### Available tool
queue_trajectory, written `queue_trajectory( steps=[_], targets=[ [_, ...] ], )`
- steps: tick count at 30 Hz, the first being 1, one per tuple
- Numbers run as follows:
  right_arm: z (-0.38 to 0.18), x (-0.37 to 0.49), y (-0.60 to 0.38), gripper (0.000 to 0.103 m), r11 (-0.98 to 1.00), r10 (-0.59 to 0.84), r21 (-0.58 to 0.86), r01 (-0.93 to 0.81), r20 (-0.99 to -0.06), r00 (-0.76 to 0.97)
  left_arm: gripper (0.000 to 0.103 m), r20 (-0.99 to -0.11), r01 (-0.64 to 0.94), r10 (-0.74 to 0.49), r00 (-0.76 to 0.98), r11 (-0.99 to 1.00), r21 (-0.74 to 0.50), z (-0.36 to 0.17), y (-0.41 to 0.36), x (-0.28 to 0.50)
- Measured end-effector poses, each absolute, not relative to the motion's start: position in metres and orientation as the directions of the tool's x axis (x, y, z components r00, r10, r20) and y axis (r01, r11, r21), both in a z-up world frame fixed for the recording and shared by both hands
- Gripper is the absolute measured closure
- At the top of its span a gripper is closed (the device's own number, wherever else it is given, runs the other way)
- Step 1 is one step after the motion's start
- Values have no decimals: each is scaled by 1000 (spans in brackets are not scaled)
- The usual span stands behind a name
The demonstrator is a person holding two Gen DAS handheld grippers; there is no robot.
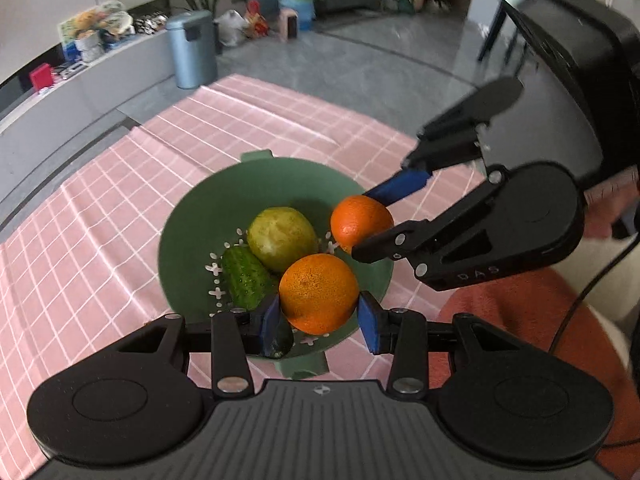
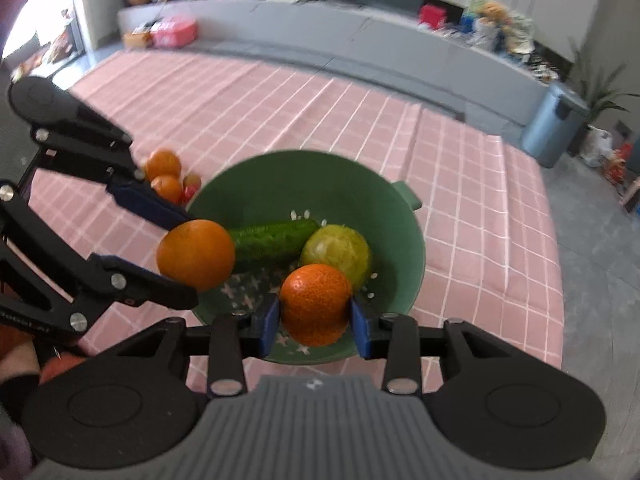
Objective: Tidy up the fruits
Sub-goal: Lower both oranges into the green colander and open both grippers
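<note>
Two held oranges (image 1: 318,292) (image 1: 360,222), one cucumber (image 1: 245,278)

Grey floor (image 1: 360,60), grey bin (image 1: 191,50), water jug (image 1: 297,0).

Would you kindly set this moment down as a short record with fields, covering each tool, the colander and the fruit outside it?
left tool: shut on an orange, above the colander's near edge
right tool: shut on a second orange, also over the colander
colander: green, on the pink checked cloth
inside colander: cucumber, yellow-green citrus
outside colander: small oranges on the cloth
</note>
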State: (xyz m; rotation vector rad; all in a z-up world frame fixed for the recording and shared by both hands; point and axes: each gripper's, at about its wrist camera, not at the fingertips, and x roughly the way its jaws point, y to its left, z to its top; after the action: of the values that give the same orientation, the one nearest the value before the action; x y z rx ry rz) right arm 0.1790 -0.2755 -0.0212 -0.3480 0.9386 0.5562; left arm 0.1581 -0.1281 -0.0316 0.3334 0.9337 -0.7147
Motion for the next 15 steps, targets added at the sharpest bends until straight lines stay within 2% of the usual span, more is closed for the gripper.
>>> queue_trajectory(
  steps=[15],
  targets=[
    [-57, 228, -260, 68, 708, 281, 75, -702, -942, 183, 56, -899, 749, -363, 245, 660, -62, -62, -151, 193]
  ],
)
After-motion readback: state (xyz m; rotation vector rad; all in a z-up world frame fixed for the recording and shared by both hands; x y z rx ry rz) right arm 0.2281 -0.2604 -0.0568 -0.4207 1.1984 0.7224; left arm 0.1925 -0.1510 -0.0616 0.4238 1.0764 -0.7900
